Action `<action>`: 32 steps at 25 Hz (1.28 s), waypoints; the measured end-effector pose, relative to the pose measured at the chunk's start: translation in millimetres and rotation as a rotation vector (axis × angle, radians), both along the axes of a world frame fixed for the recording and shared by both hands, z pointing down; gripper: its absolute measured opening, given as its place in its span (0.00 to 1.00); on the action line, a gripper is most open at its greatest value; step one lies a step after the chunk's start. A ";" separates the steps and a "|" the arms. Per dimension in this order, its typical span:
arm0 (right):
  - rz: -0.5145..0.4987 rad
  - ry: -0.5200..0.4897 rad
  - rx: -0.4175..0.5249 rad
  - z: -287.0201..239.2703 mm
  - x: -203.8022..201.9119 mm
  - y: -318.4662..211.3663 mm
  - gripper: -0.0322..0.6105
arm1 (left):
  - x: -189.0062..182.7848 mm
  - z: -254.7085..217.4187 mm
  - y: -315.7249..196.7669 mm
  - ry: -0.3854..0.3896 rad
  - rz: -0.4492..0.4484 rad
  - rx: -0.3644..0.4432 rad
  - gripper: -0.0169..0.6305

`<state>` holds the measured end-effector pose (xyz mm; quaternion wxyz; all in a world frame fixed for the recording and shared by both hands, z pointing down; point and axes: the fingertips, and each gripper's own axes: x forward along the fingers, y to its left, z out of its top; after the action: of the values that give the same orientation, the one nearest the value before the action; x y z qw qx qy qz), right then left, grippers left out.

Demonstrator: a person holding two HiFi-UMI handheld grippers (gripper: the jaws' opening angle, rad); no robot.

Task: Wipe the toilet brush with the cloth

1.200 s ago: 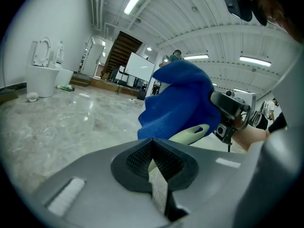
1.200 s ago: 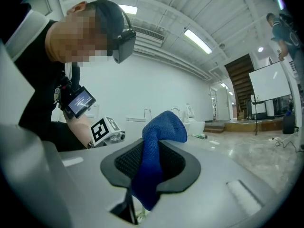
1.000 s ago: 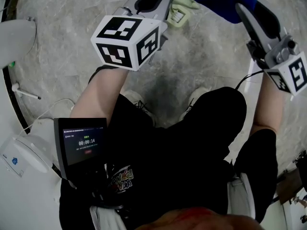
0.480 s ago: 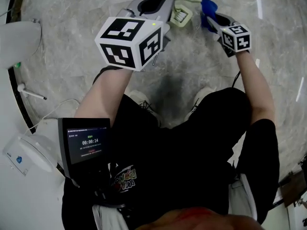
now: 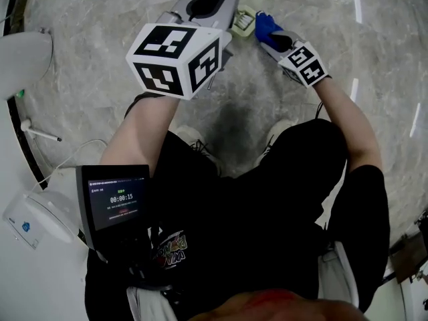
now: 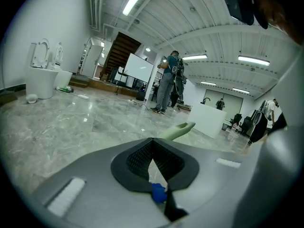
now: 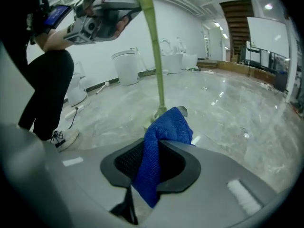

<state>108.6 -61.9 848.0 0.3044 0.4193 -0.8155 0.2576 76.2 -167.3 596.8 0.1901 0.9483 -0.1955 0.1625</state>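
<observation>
Wiping appears not yet begun: left gripper (image 5: 229,9) clamps the toilet brush (image 5: 244,23), right gripper (image 5: 277,41) pinches the cloth (image 5: 263,24) near its head.

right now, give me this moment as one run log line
left claw: shut on brush | right claw: shut on cloth | cloth: beside brush head, contact unclear
</observation>
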 end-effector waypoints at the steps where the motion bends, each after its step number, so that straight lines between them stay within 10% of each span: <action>1: -0.041 0.021 0.003 0.8 -7.1 6.2 0.19 | -1.8 1.2 0.4 -0.002 0.000 0.001 0.03; 14: -0.432 0.065 -0.116 30.7 -94.0 34.8 0.20 | -11.8 2.1 0.2 -0.015 -0.003 0.014 0.03; 32: -0.039 0.118 -0.140 62.7 -55.7 -44.8 0.19 | -35.3 -0.3 15.8 0.015 0.009 0.015 0.03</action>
<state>52.9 -106.7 910.7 0.3854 0.3956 -0.7842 0.2830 40.9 -151.4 596.5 0.1839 0.9517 -0.1908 0.1548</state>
